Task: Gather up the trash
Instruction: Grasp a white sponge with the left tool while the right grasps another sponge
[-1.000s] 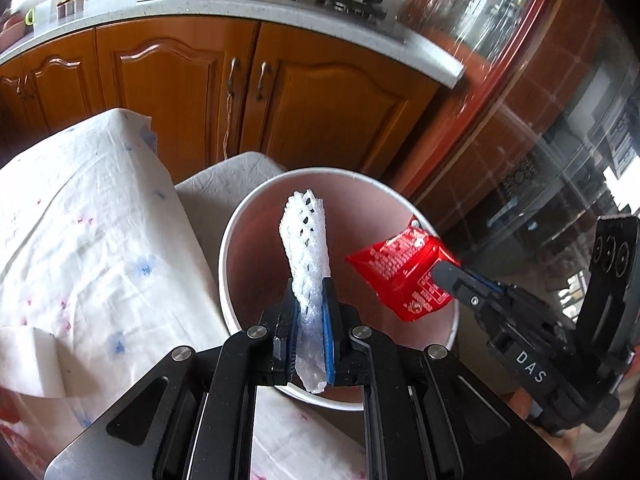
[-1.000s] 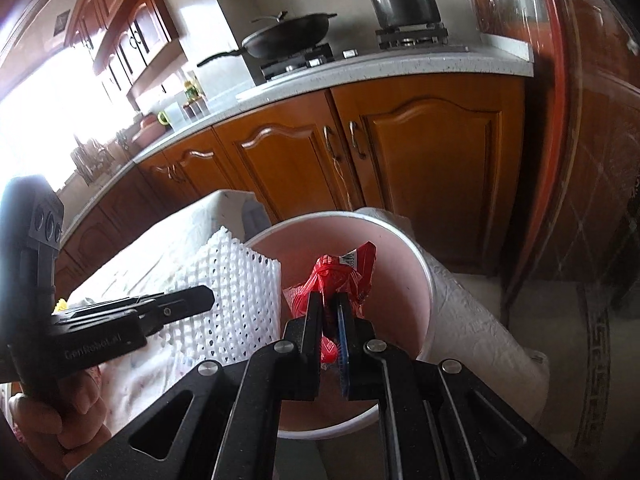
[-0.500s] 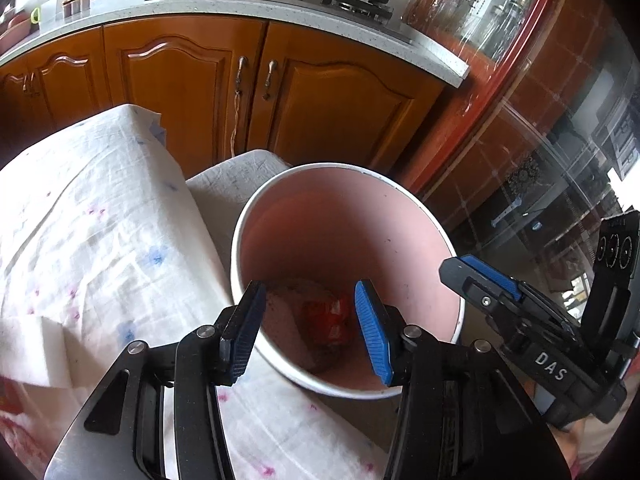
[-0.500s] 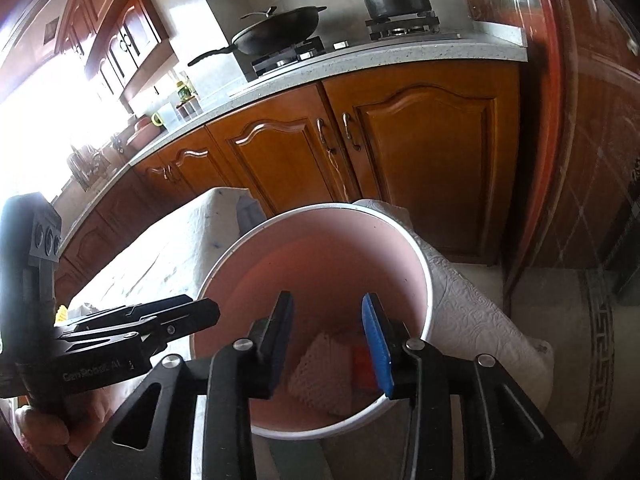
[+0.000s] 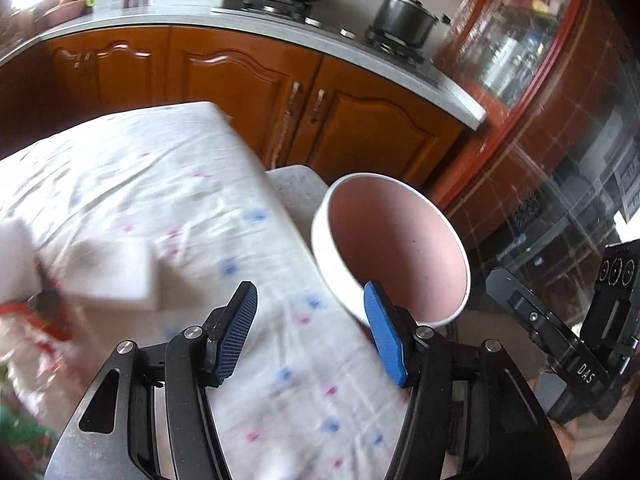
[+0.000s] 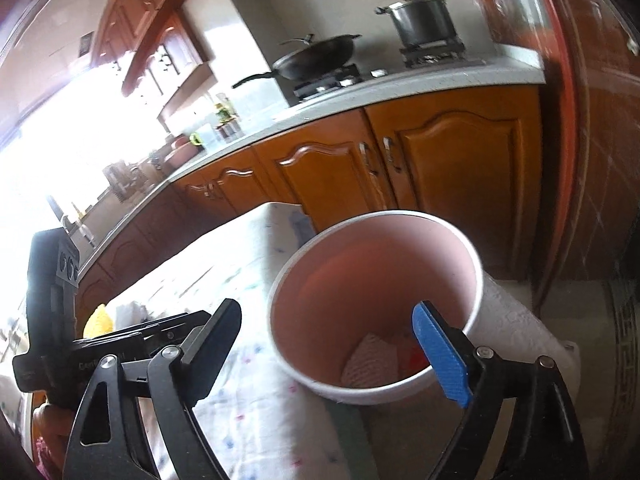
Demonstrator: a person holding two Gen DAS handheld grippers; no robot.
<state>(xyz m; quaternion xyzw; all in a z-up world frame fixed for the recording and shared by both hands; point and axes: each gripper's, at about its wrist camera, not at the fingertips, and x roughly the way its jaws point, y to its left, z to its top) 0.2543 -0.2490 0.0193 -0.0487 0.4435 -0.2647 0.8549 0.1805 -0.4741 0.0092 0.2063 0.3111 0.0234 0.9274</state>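
A white bin with a pink inside (image 5: 394,248) stands beside the table's edge; it also shows in the right wrist view (image 6: 376,292). Inside it lie a white foam net (image 6: 370,362) and a red wrapper (image 6: 412,358). My left gripper (image 5: 312,336) is open and empty over the tablecloth, left of the bin. My right gripper (image 6: 336,348) is open and empty at the bin's near rim. A white tissue (image 5: 108,276) and a blurred red-and-white piece (image 5: 36,332) lie on the table at left.
The table carries a white cloth with pink and blue marks (image 5: 168,184). A yellow object (image 6: 98,320) sits behind the left gripper's body. Wooden kitchen cabinets (image 5: 248,92) and a counter with a wok and a pot stand behind. A glass cabinet (image 5: 560,120) is at right.
Both grippers opened and dropped the foam net and red wrapper into the bin. Then both drew back; the left gripper swung left over the table.
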